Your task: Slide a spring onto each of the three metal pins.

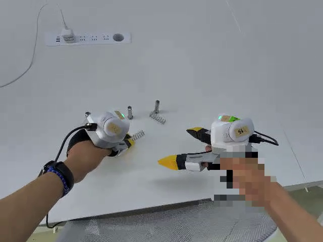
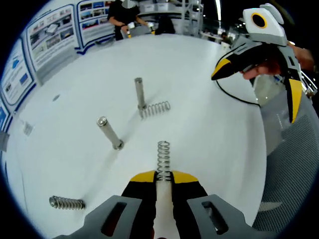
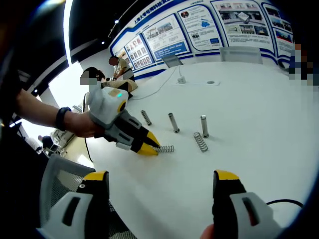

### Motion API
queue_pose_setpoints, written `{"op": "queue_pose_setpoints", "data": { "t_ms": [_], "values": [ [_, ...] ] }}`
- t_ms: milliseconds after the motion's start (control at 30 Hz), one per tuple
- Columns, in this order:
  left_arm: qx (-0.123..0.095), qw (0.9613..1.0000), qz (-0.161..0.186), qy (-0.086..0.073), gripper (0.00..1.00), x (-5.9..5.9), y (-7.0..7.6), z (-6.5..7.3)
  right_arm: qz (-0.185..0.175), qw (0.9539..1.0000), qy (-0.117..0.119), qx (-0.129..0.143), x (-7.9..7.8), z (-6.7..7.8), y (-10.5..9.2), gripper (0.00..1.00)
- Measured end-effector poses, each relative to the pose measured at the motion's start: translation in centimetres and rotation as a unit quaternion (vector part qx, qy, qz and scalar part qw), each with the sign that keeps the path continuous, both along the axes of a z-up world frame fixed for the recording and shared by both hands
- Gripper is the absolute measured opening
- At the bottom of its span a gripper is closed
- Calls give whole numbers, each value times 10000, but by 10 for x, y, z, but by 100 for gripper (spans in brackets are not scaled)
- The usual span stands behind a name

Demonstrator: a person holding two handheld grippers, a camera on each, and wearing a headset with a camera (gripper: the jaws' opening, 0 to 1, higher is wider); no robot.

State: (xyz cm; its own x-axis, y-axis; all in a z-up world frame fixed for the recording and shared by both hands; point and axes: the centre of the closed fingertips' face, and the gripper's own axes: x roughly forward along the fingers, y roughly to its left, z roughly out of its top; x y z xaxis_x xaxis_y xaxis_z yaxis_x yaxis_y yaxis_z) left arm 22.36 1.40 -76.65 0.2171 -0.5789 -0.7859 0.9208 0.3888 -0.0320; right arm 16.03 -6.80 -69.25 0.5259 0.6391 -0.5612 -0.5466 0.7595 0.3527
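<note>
My left gripper (image 1: 128, 142) (image 2: 163, 175) (image 3: 151, 149) is shut on the end of a small coil spring (image 1: 138, 134) (image 2: 163, 152) (image 3: 165, 148), which sticks out forward just above the white table. Beyond it stand two bare metal pins (image 1: 130, 112) (image 1: 156, 106) (image 2: 110, 132) (image 2: 140, 92) (image 3: 173, 122) (image 3: 203, 125). A second spring (image 1: 157, 118) (image 2: 155, 107) (image 3: 199, 141) lies loose at the foot of the right pin. A third pin with a spring around it (image 1: 87, 115) (image 2: 66, 202) (image 3: 145, 117) is at the far left. My right gripper (image 1: 180, 146) (image 3: 160, 177) (image 2: 256, 89) hovers open and empty to the right.
A white power strip (image 1: 88, 38) with a plugged-in charger lies at the table's (image 1: 202, 65) back left, its cable trailing off left. A black cable (image 1: 68, 143) hangs from the left gripper. A mesh chair seat (image 1: 166, 224) sits below the table's near edge.
</note>
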Motion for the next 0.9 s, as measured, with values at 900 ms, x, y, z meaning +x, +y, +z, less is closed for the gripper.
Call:
{"op": "queue_pose_setpoints", "data": {
  "t_ms": [900],
  "values": [
    [-150,9989,429,-75,18,-10,2,-1,89,9999,90,11,-4,0,3,87]
  ]
}}
